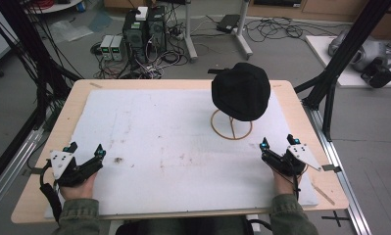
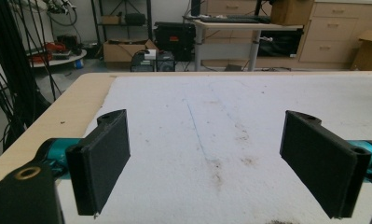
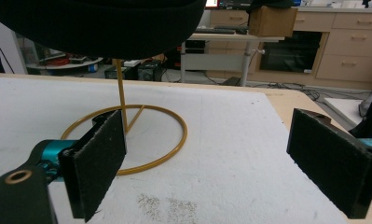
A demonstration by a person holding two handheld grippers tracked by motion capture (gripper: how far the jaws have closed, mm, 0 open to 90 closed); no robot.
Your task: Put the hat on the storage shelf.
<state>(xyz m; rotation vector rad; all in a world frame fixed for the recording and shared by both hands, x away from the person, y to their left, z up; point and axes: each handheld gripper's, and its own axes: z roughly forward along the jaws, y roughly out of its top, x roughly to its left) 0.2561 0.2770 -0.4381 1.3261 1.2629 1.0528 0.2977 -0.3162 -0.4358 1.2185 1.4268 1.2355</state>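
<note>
We haven't started yet. Black hat (image 1: pixel 241 91) sits on its gold wire stand (image 1: pixel 231 129) at the far right of the white mat (image 1: pixel 158 142) on the worktop (image 1: pixel 65 120), untouched. Left gripper (image 1: pixel 85 151) rests near-left, fingers (image 2: pixel 99 161) wide apart, nothing between them. Right gripper (image 1: pixel 280 142) rests near-right, just short of the stand's ring base, fingers (image 3: pixel 96 161) also spread wide and empty. Our read: the reach for the hat and all handling are left, likely with the right.

The hat (image 1: pixel 241 91) sits on its stand (image 1: pixel 231 128) (seemingly upright), ahead of the right gripper (image 1: pixel 280 143).
</note>
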